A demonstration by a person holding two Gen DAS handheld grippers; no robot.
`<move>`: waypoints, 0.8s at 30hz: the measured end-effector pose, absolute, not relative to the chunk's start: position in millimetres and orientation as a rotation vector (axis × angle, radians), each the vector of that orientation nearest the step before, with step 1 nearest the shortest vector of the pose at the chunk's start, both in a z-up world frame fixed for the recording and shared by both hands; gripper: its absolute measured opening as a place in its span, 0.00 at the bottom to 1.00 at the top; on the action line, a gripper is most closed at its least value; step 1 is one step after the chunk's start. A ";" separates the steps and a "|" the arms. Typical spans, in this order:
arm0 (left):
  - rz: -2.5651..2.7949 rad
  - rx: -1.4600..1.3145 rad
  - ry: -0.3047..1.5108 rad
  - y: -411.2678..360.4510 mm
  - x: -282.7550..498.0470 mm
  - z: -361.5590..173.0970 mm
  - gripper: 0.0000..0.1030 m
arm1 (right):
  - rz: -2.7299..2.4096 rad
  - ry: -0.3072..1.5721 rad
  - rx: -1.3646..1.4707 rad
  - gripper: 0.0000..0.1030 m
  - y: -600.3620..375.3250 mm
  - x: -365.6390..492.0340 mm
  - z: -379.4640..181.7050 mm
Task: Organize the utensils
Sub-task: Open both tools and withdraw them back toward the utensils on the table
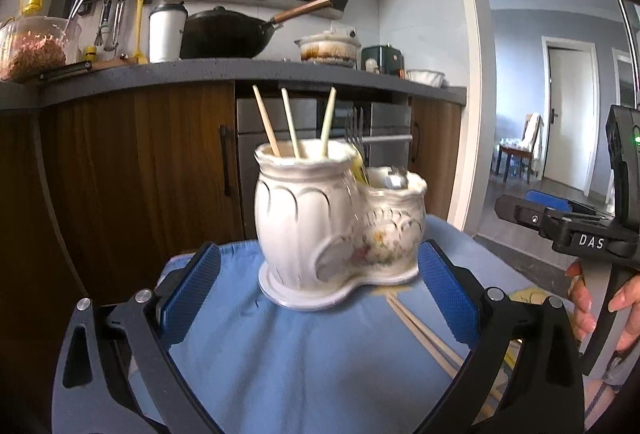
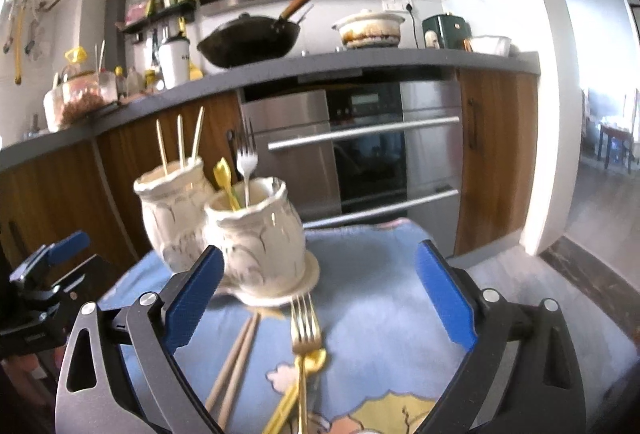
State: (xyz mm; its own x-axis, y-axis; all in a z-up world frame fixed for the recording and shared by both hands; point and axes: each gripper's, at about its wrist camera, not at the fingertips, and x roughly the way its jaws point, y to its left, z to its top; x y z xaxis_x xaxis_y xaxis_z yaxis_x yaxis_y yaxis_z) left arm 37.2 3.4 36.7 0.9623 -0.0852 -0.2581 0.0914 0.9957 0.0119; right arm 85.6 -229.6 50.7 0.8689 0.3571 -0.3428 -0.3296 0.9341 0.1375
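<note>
Ceramic holder [image 1: 320,218] blurred, loose chopsticks [image 2: 234,362] cut off; both grippers [image 1: 318,298] [image 2: 318,298] wide apart, empty.

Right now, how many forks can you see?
2. A silver fork stands tines-up in the holder's shorter pot; a gold fork lies on the blue cloth before it. Others may be hidden inside.

The right gripper [image 2: 318,292] hangs with jaws wide, nothing between them; ahead stands a cream two-pot holder [image 2: 256,238] on a blue cloth [image 2: 376,274]; a gold fork [image 2: 305,338], gold spoon [image 2: 294,390] and two chopsticks [image 2: 236,358] lie below it.
</note>
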 end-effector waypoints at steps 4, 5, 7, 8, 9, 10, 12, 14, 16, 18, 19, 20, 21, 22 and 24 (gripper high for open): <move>-0.091 0.028 0.296 -4.2 32.6 30.3 0.95 | 0.350 0.429 0.041 0.93 -227.8 82.2 38.7; -0.092 0.027 0.313 -5.8 33.0 28.2 0.95 | 0.348 0.442 0.035 0.93 -227.9 81.5 35.8; -0.106 0.021 0.346 -10.3 34.5 23.1 0.95 | 0.342 0.467 0.021 0.93 -227.9 80.6 30.6; -0.108 0.025 0.359 -12.8 35.0 20.6 0.95 | 0.341 0.476 0.016 0.93 -228.3 79.7 28.2; -0.106 0.032 0.367 -14.8 35.4 18.7 0.95 | 0.340 0.487 0.010 0.93 -228.5 78.8 25.5; -0.101 0.045 0.378 -17.9 36.0 15.8 0.95 | 0.340 0.495 0.005 0.93 -228.6 78.0 23.4; -0.102 0.057 0.401 -21.5 37.9 11.7 0.95 | 0.338 0.514 -0.017 0.93 -226.9 77.0 18.9; -0.110 0.056 0.436 -23.8 40.3 6.6 0.95 | 0.337 0.526 -0.043 0.92 -224.4 76.2 16.3; -0.110 0.073 0.463 -27.3 42.1 2.3 0.95 | 0.338 0.534 -0.069 0.91 -221.4 74.9 13.6; -0.107 0.089 0.478 -29.0 43.9 1.1 0.95 | 0.345 0.545 -0.085 0.88 -219.7 74.9 11.8; -0.106 0.091 0.486 -29.4 45.9 -0.2 0.95 | 0.349 0.552 -0.092 0.85 -218.1 74.6 10.4; -0.106 0.091 0.497 -29.5 47.4 -1.3 0.95 | 0.352 0.559 -0.098 0.80 -216.7 74.7 9.2; -0.107 0.091 0.505 -30.0 47.9 -2.4 0.95 | 0.356 0.571 -0.110 0.73 -214.3 75.6 7.5; -0.107 0.093 0.514 -30.3 49.0 -3.4 0.95 | 0.360 0.580 -0.121 0.69 -212.2 75.7 5.8; -0.111 0.098 0.522 -31.2 50.0 -4.5 0.95 | 0.373 0.604 -0.143 0.55 -208.0 75.8 2.1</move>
State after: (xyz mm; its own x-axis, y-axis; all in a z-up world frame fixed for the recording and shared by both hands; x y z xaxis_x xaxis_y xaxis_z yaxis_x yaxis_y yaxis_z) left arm 50.0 -31.2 -4.5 0.8613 -0.0803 -0.5018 0.1304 0.9893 0.0654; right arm 75.8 -208.0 2.1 0.7589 0.2999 -0.5780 -0.3823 0.9238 -0.0227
